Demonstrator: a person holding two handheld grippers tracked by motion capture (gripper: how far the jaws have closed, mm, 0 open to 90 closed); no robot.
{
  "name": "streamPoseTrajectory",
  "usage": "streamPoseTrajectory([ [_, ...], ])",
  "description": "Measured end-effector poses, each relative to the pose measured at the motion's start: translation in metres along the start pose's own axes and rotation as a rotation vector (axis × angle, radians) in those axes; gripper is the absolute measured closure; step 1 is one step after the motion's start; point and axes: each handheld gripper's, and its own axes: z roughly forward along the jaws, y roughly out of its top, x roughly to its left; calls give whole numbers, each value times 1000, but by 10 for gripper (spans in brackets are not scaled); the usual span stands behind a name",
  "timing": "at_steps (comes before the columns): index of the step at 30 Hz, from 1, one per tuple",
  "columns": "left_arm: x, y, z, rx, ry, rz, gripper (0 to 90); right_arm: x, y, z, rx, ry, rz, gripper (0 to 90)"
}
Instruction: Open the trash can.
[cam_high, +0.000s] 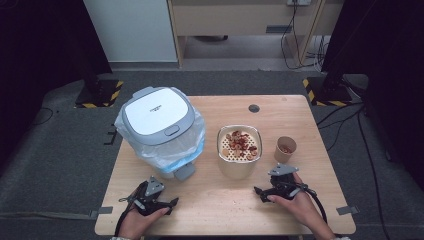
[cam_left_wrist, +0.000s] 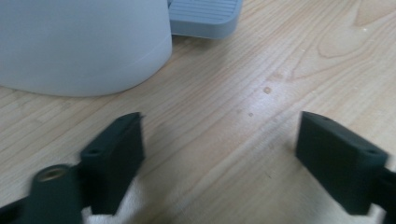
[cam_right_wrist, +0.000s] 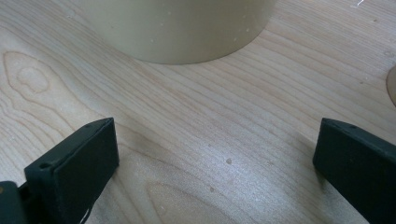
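Beside the beige pot (cam_high: 239, 152), the right hand-held gripper (cam_high: 260, 191) points left, jaws spread and empty. The left hand-held gripper (cam_high: 172, 202), near the bin (cam_high: 159, 129), points right, likewise spread. Pot contents are hard to make out.

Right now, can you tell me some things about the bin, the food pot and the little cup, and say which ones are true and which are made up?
1. The bin has its lid shut. True.
2. The food pot stands between the bin and the paper cup. True.
3. The right gripper holds the paper cup. False: its jaws are open and empty.
4. The left gripper is clamped on the bin. False: it rests open on the table.
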Motion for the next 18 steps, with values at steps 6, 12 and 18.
streamPoseTrajectory([
  [6, -7, 8, -13, -70, 11, 13, 302, 0, 0, 0, -1, 0, -4, 7],
  [12, -13, 15, -22, -96, 3, 2, 466, 0, -1, -1, 0, 2, 0, 7],
  [18, -22, 31, -26, -145, -1, 43, 620, 0, -1, -1, 1, 3, -2, 7],
])
